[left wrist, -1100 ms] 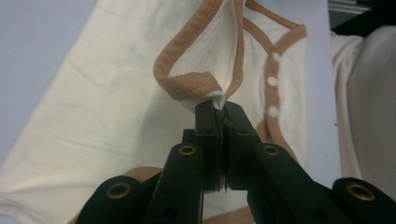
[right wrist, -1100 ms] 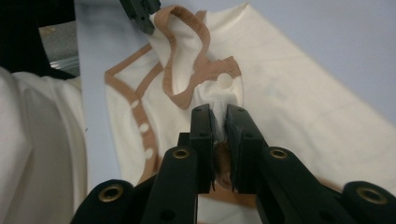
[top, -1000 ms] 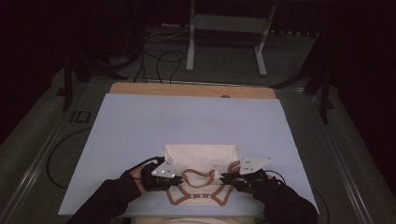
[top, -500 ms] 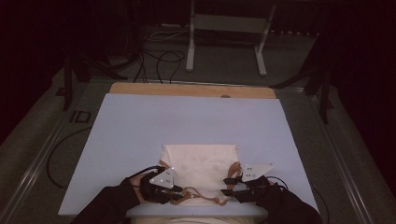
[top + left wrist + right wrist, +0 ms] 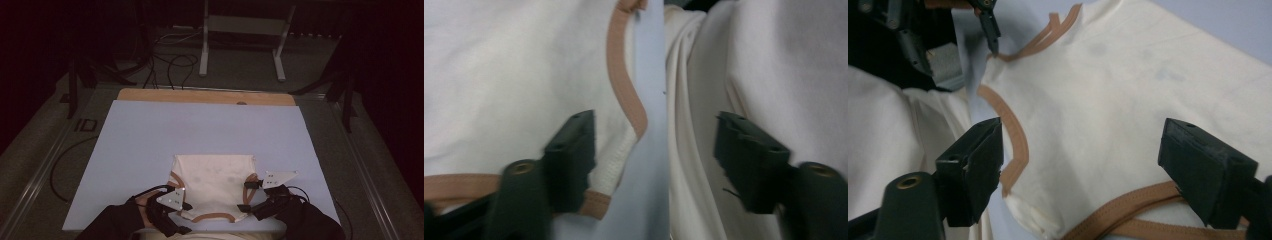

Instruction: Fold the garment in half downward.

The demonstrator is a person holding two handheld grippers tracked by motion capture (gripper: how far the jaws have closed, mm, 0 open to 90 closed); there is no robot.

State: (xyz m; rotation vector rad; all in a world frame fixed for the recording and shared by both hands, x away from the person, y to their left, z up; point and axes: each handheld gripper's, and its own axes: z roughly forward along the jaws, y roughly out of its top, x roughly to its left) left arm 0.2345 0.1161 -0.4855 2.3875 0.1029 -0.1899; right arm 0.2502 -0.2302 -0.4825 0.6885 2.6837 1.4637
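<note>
dark floor and cables ring the pale blue worktop, and the cream garment with tan trim lies flat at the middle of its near edge, just in front of me. i read this as the release at the end of a fold: my left tool sits at the garment's near left corner and its jaws have just been opening, now wide with only the trimmed edge lying loose between them, pads off the cloth. my right tool at the near right corner has likewise just been opening and stands wide over the fabric, gripping nothing. next i'd judge the move needs both tools drawn clear without dragging the cloth, then a fresh pinch on the side edges for another fold.
</note>
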